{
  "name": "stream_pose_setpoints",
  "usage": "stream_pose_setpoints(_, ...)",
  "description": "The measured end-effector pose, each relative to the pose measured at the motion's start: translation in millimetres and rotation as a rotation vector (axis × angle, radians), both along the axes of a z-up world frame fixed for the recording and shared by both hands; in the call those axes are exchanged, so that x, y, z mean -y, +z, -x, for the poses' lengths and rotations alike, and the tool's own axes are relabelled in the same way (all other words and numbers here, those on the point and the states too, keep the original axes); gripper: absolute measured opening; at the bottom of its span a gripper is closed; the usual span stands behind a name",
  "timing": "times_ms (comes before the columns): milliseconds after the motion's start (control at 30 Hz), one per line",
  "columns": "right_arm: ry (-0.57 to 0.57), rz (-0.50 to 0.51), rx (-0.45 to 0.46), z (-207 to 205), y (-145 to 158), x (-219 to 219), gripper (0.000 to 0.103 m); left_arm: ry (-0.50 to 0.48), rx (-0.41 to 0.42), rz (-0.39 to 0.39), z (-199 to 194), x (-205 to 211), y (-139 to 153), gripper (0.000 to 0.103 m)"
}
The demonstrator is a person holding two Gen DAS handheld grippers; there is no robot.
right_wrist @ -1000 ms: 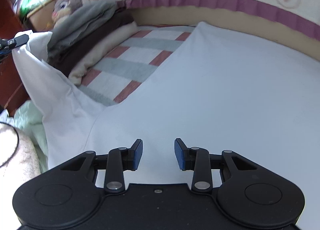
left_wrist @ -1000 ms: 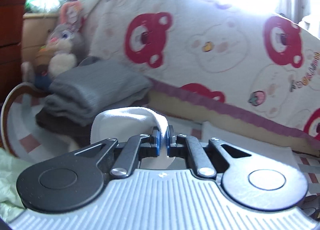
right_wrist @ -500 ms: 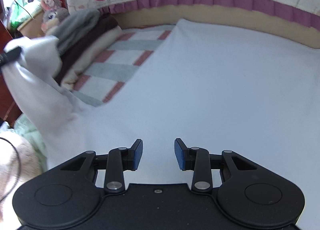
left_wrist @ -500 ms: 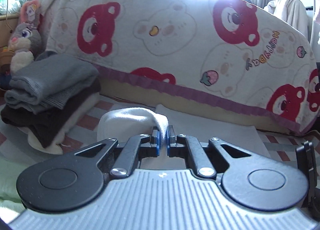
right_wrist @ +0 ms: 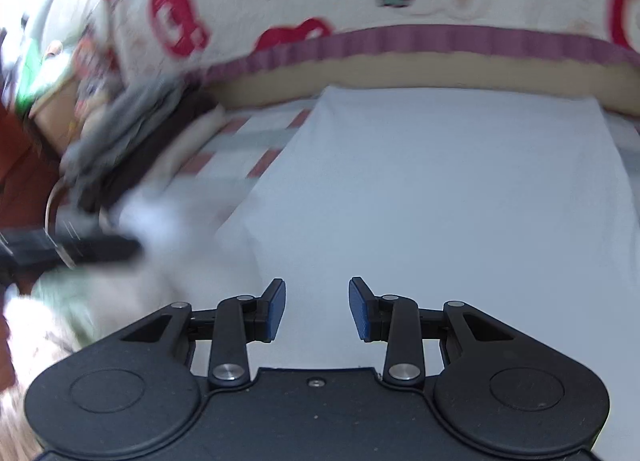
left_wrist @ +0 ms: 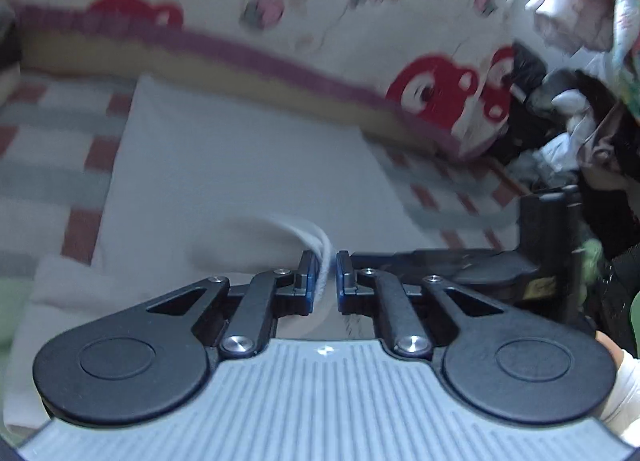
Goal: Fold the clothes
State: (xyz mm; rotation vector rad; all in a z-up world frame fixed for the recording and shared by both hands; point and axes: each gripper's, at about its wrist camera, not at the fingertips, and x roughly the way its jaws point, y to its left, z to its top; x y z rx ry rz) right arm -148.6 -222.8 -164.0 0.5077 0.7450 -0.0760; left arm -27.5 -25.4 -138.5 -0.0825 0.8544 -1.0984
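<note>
A white garment (left_wrist: pixel 240 165) lies spread flat on the bed, and the right wrist view shows the same garment (right_wrist: pixel 440 181). Its left part is lifted and folded over towards the middle. My left gripper (left_wrist: pixel 328 273) hangs low over the garment, and its jaws are opening. The folded white edge (left_wrist: pixel 323 257) is still between the pads, slack against the left one. The right wrist view shows this gripper as a blurred dark bar (right_wrist: pixel 72 249) at the left with white cloth at its tip. My right gripper (right_wrist: pixel 317 309) stands open just above the garment's near part, with nothing between its fingers.
A stack of folded grey, brown and cream clothes (right_wrist: pixel 132 141) sits at the bed's left end beside a plush toy (right_wrist: pixel 88 73). A bear-printed blanket (left_wrist: pixel 280 1) rises behind the striped sheet (left_wrist: pixel 44 165). A heap of loose clothes (left_wrist: pixel 580 121) lies at the right.
My left gripper has swung right and dipped, carrying the white edge over the garment, and its jaws have parted slightly. The right gripper shifted sideways and stayed open.
</note>
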Motion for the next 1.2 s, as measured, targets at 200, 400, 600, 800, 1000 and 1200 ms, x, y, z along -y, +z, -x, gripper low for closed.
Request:
stream_pose_setpoints(200, -0.019, -0.211, -0.004, 7, -12, 12, 0.042, 0.052, 0.115, -0.148, -22, -13, 33, 0.041)
stream_pose_setpoints(400, 0.070, -0.193, -0.052, -20, -13, -7, 0.055, 0.243, 0.028, -0.247, -86, -37, 6, 0.042)
stream_pose_setpoints(600, -0.014, -0.176, -0.202, -54, -40, -2, 0.065, 0.348, -0.127, -0.324, -96, -48, -41, 0.042)
stream_pose_setpoints(800, -0.020, -0.182, 0.058, -21, -7, 4, 0.006, 0.372, -0.098, -0.295, -98, -63, -35, 0.042)
stream_pose_setpoints(1000, -0.102, 0.110, 0.118, 53, 36, 13, 0.006, 0.317, -0.071, -0.248, -91, -67, -25, 0.042)
stream_pose_setpoints(1200, -0.258, 0.126, 0.005, 84, -4, 38, 0.006, 0.270, -0.034, -0.344, -85, -46, -33, 0.043)
